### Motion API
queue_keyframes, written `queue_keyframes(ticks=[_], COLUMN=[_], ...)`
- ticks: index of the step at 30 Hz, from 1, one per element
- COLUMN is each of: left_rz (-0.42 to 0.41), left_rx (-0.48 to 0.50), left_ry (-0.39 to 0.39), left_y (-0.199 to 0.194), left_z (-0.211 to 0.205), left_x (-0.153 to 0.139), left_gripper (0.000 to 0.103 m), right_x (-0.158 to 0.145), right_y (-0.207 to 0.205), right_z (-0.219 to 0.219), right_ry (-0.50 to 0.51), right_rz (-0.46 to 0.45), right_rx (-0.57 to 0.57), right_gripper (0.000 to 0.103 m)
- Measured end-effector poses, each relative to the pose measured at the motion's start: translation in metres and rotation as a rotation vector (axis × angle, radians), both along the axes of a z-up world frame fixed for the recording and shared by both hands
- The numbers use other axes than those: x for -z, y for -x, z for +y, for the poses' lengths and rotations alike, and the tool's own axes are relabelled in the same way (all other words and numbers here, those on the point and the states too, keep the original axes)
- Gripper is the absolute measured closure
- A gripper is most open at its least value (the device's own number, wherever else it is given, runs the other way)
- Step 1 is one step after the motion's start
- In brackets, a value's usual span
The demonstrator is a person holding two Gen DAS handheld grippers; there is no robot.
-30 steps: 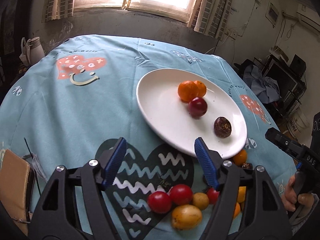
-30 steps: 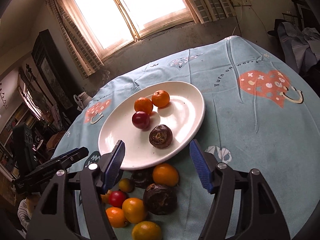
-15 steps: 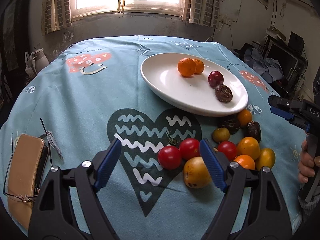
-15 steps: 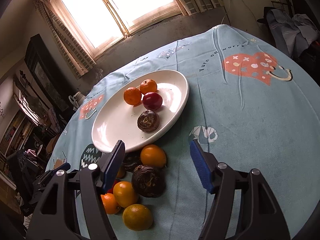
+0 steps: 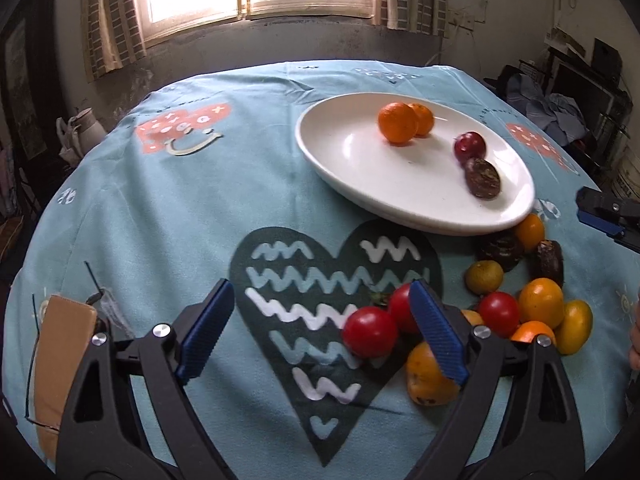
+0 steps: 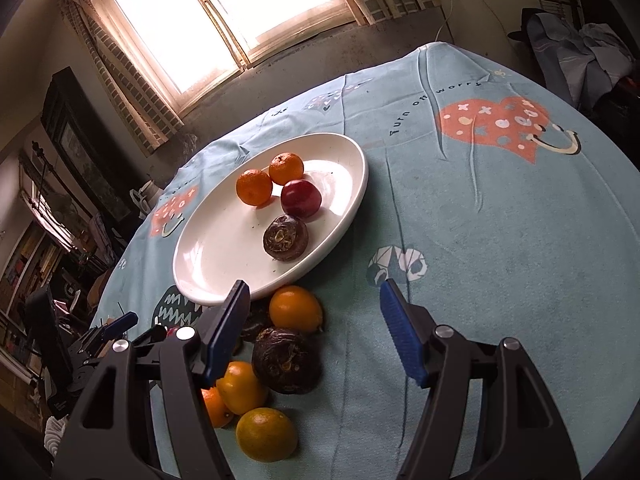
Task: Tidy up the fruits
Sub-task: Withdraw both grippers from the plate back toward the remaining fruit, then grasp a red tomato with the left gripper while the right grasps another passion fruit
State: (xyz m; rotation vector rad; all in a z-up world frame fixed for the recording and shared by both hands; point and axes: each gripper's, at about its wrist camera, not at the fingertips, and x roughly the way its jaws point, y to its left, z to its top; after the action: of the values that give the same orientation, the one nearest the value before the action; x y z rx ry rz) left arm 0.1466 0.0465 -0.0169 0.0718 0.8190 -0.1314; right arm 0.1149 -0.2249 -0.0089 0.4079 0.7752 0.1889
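Observation:
A white plate point(image 5: 332, 152) holds two oranges point(image 5: 398, 122), a red plum point(image 5: 470, 147) and a dark wrinkled fruit point(image 5: 483, 178). In front of the plate lies a loose pile of fruit point(image 5: 540, 304): oranges, tomatoes and dark fruits. My left gripper point(image 5: 320, 330) hovers over the heart print with its jaws opening. A red tomato point(image 5: 370, 332) lies between them near the right finger, untouched. My right gripper point(image 6: 314, 334) stands open over the pile. An orange point(image 6: 295, 308) and a dark fruit point(image 6: 286, 360) lie by its left finger without being pressed.
A round table under a light blue printed cloth point(image 5: 180, 208) carries everything. A brown case point(image 5: 60, 356) lies at the near left edge. A white jug point(image 5: 86, 128) stands beyond the table on the left. Clothes point(image 5: 552, 108) are heaped at the right, and the plate point(image 6: 224, 256) faces a window.
My left gripper has drawn back from the plate to the tomatoes, rolled, and its jaws have widened. The plum has rolled from the oranges toward the dark fruit. The right gripper barely shifted.

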Motion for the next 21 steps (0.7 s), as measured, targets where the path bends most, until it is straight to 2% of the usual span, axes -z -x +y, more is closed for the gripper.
queue_keyframes(ticks=[1, 3, 4, 6, 8, 12, 15, 18, 21], left_rz=[0.009, 0.021, 0.014, -0.006, -0.010, 0.027, 0.077, 0.071, 0.064], left_rx=[-0.034, -0.058, -0.059, -0.036, 0.018, 0.060, 0.067, 0.086, 0.159], left_ry=[0.019, 0.112, 0.153, 0.189, 0.186, 0.089, 0.100, 0.120, 0.116], left_y=[-0.003, -0.004, -0.002, 0.003, 0.007, 0.007, 0.000, -0.006, -0.008], left_z=[0.009, 0.027, 0.033, 0.033, 0.023, 0.002, 0.001, -0.004, -0.022], left_x=[0.000, -0.003, -0.006, -0.010, -0.011, -0.001, 0.007, 0.006, 0.003], left_gripper=[0.014, 0.015, 0.015, 0.015, 0.015, 0.015, 0.015, 0.015, 0.015], right_x=[0.000, -0.001, -0.001, -0.003, -0.003, -0.003, -0.003, -0.002, 0.001], right_y=[0.000, 0.001, 0.001, 0.002, 0.002, 0.001, 0.000, -0.001, -0.002], right_z=[0.000, 0.000, 0.000, 0.001, 0.001, 0.002, 0.002, 0.005, 0.009], right_ry=[0.000, -0.003, -0.003, -0.001, 0.000, 0.002, 0.002, 0.009, 0.012], right_rz=[0.000, -0.002, -0.006, -0.014, -0.013, -0.006, -0.009, -0.007, 0.008], right_rx=[0.000, -0.003, -0.004, -0.006, -0.007, -0.006, -0.008, -0.023, -0.051], right_gripper=[0.035, 0.035, 0.035, 0.035, 0.035, 0.035, 0.035, 0.035, 0.035])
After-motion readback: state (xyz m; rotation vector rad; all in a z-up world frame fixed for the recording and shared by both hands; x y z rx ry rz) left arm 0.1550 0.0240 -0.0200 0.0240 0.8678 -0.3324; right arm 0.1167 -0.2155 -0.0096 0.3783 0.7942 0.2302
